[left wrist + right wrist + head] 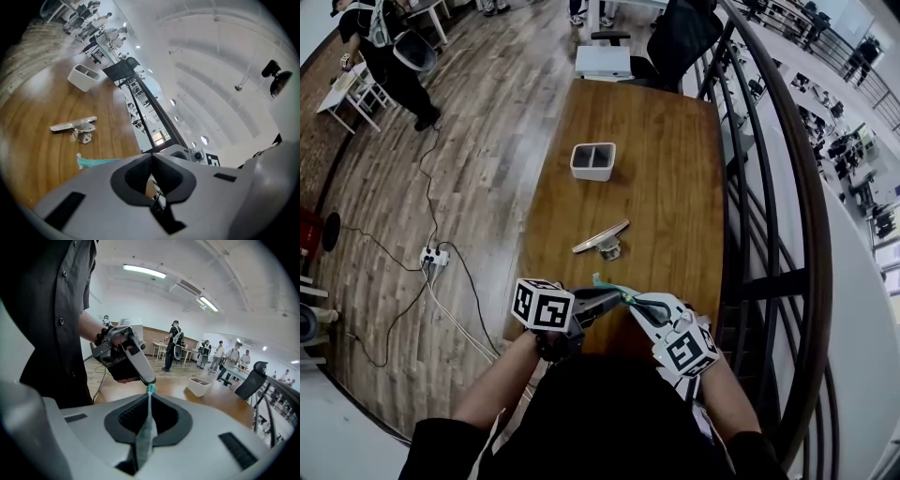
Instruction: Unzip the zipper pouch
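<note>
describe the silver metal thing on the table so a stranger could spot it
On the long wooden table, look midway between the white two-compartment box and the near edge. A flat silver metal piece with a small bracket lies there alone, the only shiny thing, unlike the white box and the teal pouch.

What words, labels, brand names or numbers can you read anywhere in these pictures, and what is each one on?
No readable text in any view.
Left gripper's marker cube: black-and-white square patterns only, no letters or digits.
Right gripper's marker cube: the same, patterns only.
White box, metal clip, zipper pouch: no print visible.
</note>
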The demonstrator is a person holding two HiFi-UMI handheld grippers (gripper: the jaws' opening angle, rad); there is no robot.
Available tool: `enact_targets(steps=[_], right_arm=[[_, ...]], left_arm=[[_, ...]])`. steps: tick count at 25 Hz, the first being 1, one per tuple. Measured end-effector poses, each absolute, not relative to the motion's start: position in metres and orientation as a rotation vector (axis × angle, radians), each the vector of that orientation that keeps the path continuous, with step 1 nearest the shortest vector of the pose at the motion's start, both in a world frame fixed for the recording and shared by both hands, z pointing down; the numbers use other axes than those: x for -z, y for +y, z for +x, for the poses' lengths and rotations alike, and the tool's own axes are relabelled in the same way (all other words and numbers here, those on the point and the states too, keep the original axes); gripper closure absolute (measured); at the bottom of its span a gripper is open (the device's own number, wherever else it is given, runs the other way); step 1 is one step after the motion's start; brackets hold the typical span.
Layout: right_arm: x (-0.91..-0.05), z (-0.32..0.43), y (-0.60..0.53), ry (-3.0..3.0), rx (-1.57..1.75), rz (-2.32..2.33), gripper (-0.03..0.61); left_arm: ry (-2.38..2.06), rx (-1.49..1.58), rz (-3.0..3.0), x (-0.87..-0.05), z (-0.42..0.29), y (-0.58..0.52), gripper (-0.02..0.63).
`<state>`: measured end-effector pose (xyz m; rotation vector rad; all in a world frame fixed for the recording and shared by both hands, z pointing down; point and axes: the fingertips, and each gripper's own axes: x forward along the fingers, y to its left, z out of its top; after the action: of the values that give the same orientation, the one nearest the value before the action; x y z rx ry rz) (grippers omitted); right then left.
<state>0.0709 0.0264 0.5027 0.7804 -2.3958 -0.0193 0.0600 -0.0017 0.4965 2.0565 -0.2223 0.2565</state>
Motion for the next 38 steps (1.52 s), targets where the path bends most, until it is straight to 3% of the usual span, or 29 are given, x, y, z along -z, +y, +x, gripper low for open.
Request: enact_targets(steps=[6, 12, 17, 38], right_arm=[[-0.501, 0.072, 0.027, -2.414, -0.008, 0.794, 0.568], [-0.502, 0.071, 0.026, -2.406, -0.007, 0.806, 0.569], [-0.499, 0.071, 0.024, -2.409, -0.006, 0.81, 0.569], [-0.484, 0.075, 0.023, -2.465, -0.042, 0.86, 0.572]], left_arm=[[-0.242, -0.268, 2.069, -0.495, 0.059, -0.001, 0.6], [-0.341, -0.473, 2.27, -0.494, 0.061, -0.001, 0.601], [-0.31, -0.331, 2.097, -0.493, 0.059, -0.004, 0.601], [-0.486, -0.491, 2.198, -0.511, 0.031, -0.023, 0.601]])
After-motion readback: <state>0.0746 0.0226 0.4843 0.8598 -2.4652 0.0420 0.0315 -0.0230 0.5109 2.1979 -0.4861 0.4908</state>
